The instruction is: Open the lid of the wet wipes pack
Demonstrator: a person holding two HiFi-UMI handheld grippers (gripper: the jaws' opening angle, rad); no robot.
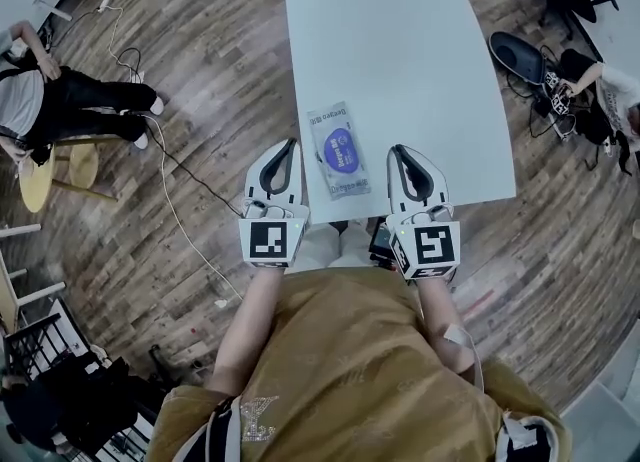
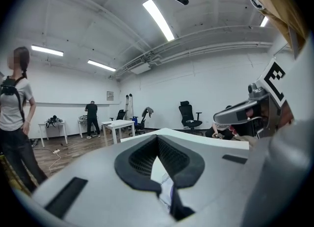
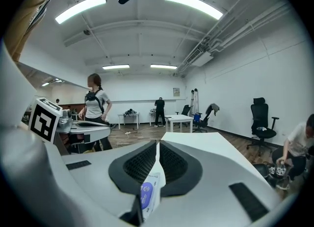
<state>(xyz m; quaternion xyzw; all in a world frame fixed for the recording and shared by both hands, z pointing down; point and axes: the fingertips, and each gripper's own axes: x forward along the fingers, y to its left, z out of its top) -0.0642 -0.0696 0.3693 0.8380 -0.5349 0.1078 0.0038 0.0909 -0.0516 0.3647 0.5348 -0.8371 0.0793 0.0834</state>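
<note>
While I hold both tools at the near end of the white table, the wet wipes pack lies flat on the tabletop between them, touched by neither. It sits close to the table's near edge, its long side running away from me, with a blue oval on its upper face.

On the left gripper, my own camera shows the two dark ribbed pads drawn in until their tips meet. Only a narrow wedge is left behind the tips, and nothing is pinched there. Through that wedge I see a sliver of the pack and the white tabletop beyond the tool. From the head view this gripper hangs at the table's left edge, just beside the pack.

The right gripper reads the same way. Its jaws are pressed together at the tips, with a thinner slit between the pads and no object in the bite. The pack's print and a bit of its blue oval show through the slit. This tool is over the table on the pack's right side, apart from it.

Each gripper's marker cube faces up at me, the left cube and the right cube.
</note>
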